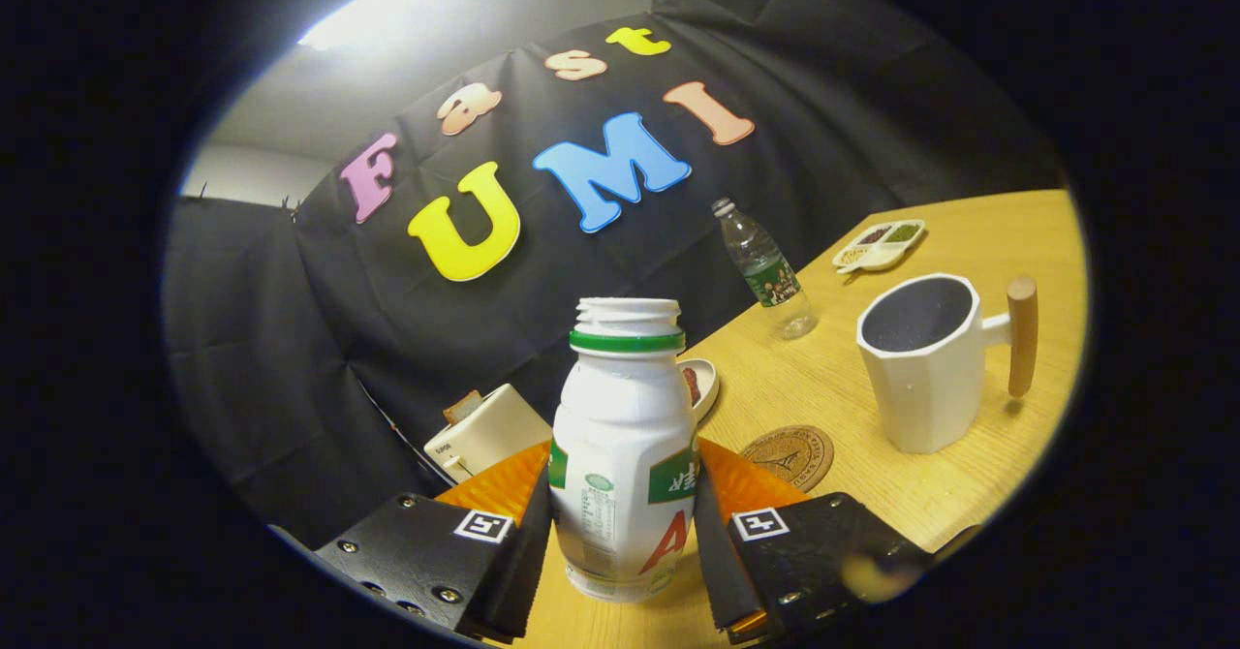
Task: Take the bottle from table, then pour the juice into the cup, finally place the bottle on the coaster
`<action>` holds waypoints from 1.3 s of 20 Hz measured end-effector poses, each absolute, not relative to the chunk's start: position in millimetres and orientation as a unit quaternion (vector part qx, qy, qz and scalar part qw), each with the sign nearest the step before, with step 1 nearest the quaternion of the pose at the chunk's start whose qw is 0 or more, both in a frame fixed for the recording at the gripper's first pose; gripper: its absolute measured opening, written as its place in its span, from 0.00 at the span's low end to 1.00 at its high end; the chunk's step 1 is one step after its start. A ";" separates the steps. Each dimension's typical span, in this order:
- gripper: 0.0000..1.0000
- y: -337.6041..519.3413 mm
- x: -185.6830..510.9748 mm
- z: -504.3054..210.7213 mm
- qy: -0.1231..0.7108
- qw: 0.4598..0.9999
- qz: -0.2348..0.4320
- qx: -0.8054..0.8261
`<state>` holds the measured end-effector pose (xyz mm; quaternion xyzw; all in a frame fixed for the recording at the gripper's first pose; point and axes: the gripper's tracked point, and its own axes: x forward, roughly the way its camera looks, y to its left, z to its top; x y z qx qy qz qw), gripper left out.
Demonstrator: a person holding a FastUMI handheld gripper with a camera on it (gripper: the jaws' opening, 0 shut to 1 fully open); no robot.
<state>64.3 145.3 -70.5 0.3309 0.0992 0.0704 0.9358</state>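
Gripper view: the bottle [625,450] is held upright between the fingers of the gripper [625,533], apparently clamped on both sides. The cup [925,363] lies ahead to the right, the coaster [790,455] between them.

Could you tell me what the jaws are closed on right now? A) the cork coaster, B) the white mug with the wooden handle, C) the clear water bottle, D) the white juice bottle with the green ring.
D: the white juice bottle sits clamped between both fingers of the gripper.
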 end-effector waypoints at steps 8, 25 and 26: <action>0.67 121.4 74.0 -78.5 0.110 0.892 0.054 0.436; 0.67 102.2 85.9 -71.8 0.095 0.824 0.040 0.557; 0.67 102.0 85.7 -71.9 0.094 0.819 0.039 0.564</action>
